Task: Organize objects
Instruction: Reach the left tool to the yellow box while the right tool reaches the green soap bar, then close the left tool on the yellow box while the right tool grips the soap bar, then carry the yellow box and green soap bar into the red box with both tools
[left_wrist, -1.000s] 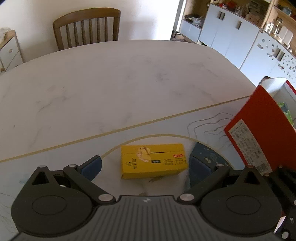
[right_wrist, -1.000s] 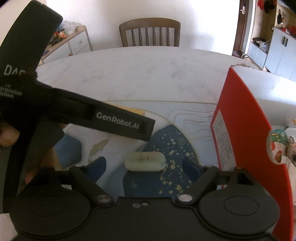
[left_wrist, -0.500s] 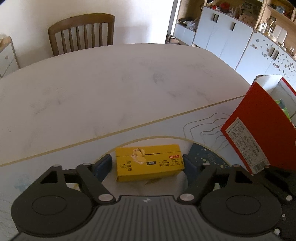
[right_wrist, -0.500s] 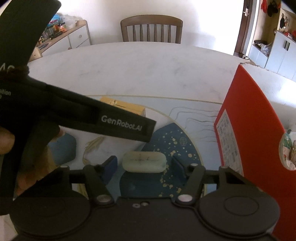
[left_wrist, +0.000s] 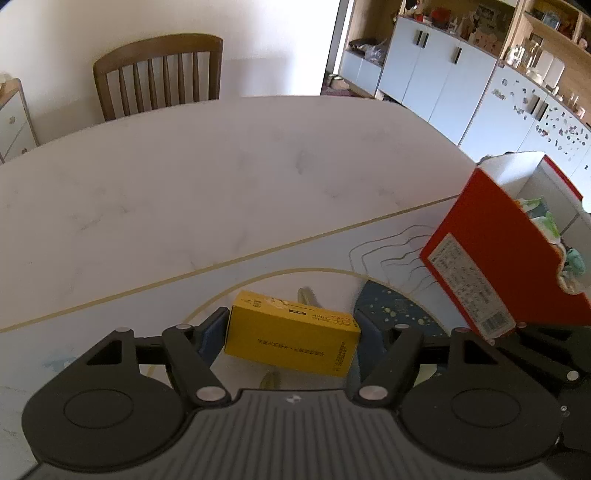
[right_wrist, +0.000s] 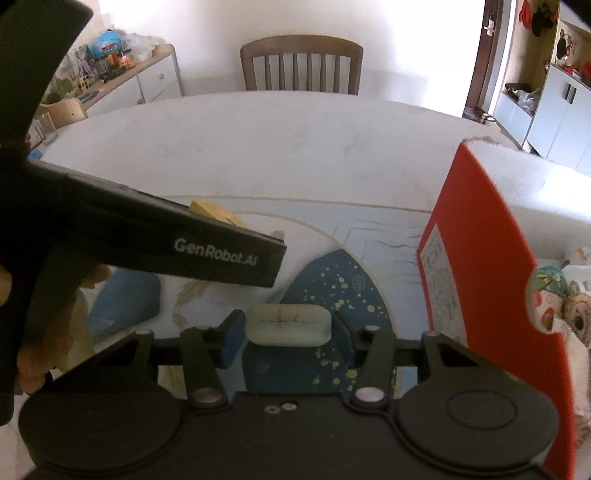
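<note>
My left gripper (left_wrist: 291, 332) is shut on a yellow box (left_wrist: 291, 338), which is lifted and tilted above the patterned mat (left_wrist: 399, 306). My right gripper (right_wrist: 288, 328) is shut on a pale whitish bar (right_wrist: 288, 325) held over the mat's dark blue patch (right_wrist: 332, 291). The left gripper's black body (right_wrist: 166, 240) crosses the right wrist view at left, with a corner of the yellow box (right_wrist: 207, 210) showing behind it. A red open box (left_wrist: 498, 251) stands at the right; it also shows in the right wrist view (right_wrist: 480, 258).
The white marble table (left_wrist: 221, 177) stretches ahead. A wooden chair (left_wrist: 159, 70) stands at its far side. The red box holds soft toys (right_wrist: 565, 299). White cabinets (left_wrist: 461, 85) line the right wall and a low sideboard (right_wrist: 122, 77) stands at the left.
Both grippers have closed: the left on the yellow box, which has lifted and tilted, and the right on the pale bar. Both views have tipped upward.
</note>
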